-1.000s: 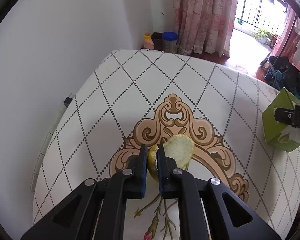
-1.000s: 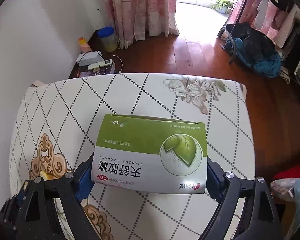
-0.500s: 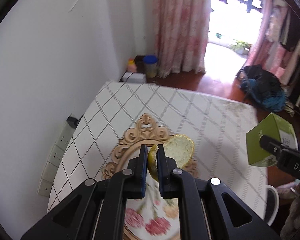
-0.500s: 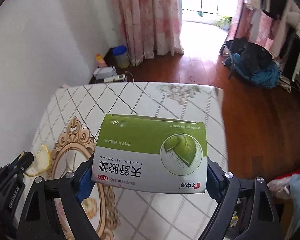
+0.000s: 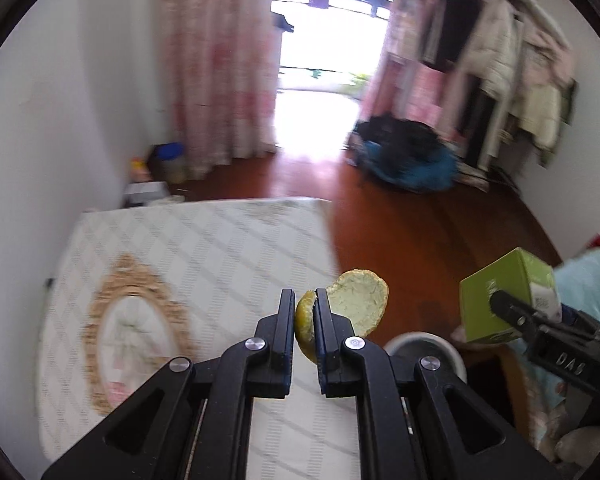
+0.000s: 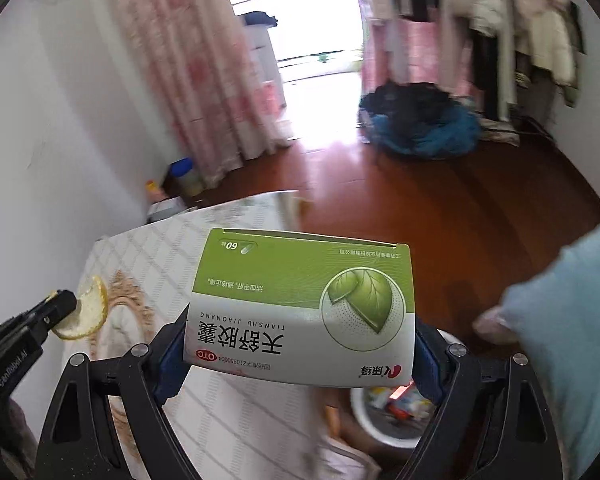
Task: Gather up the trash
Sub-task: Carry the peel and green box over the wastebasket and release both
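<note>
At lower centre the left gripper (image 5: 305, 320) stays clamped on the peel (image 5: 356, 302); both loads have swung off the table (image 5: 204, 248) toward the bin (image 5: 424, 346) at lower right; the right gripper (image 6: 300, 344) still pinches the box (image 6: 304, 304); dropping comes next.

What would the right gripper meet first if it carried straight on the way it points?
Probably bare wooden floor beyond the table edge; its green box hides the nearest stretch, so depth is uncertain.

White walls (image 5: 40, 128), pink curtains (image 5: 216, 80), red-brown floor (image 5: 420, 232)
</note>
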A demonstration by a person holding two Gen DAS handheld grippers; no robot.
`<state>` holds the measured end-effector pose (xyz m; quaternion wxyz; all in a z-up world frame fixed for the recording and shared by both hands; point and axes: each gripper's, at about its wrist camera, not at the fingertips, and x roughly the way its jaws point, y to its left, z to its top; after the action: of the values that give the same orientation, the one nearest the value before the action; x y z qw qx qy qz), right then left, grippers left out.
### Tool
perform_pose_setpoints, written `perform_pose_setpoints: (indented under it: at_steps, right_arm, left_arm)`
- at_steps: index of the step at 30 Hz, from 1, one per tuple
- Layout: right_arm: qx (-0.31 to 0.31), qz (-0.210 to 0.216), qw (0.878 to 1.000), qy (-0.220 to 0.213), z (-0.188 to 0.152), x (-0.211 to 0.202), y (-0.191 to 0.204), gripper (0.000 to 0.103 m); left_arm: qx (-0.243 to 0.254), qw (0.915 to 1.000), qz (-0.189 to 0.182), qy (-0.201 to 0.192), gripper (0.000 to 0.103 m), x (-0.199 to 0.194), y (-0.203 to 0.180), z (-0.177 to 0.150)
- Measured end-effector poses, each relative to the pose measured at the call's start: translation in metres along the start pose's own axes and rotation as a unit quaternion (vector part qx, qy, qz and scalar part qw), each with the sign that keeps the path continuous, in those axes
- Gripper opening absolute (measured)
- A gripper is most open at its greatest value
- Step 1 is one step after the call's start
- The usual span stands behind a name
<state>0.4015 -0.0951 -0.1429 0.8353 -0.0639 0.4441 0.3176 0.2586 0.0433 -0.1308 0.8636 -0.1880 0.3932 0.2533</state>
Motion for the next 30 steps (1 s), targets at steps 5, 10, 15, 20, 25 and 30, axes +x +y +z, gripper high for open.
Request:
perform_pose_setpoints:
  at_steps: [5, 10, 15, 20, 25, 30]
  right_arm:
    - [0.041, -0.055, 0.997, 0.027, -0.027, 0.001, -0.095, 0.090]
    - [0.074, -0.077, 0.991, 0.081, -0.058, 0.035, -0.166, 0.090]
    - [0.086, -0.076, 0.984, 0.134, -0.090, 0.086, -0.202, 0.090]
    - [0.096, -0.076, 0.978, 0.169, -0.110, 0.126, -0.225, 0.091]
    - [0.109, -0.083, 0.972, 0.190, -0.117, 0.147, -0.232, 0.094]
    - [0.110, -0.079, 0.974, 0.181, -0.118, 0.140, -0.228, 0.103]
  left_arm:
    - [0.021, 0.9961, -0.064, 0.057, 0.006, 0.047, -0.067, -0.012]
    - [0.038, 0.9791, -0.117, 0.161, 0.007, 0.126, -0.119, -0.035]
    - [0.049, 0.9553, -0.150, 0.250, 0.008, 0.194, -0.154, -0.053]
    - [0.067, 0.9459, -0.132, 0.289, 0.031, 0.226, -0.175, -0.069]
    - [0.047, 0.9528, -0.117, 0.276, 0.089, 0.227, -0.164, -0.066]
    - [0.068, 0.9616, -0.082, 0.253, 0.100, 0.207, -0.150, -0.067]
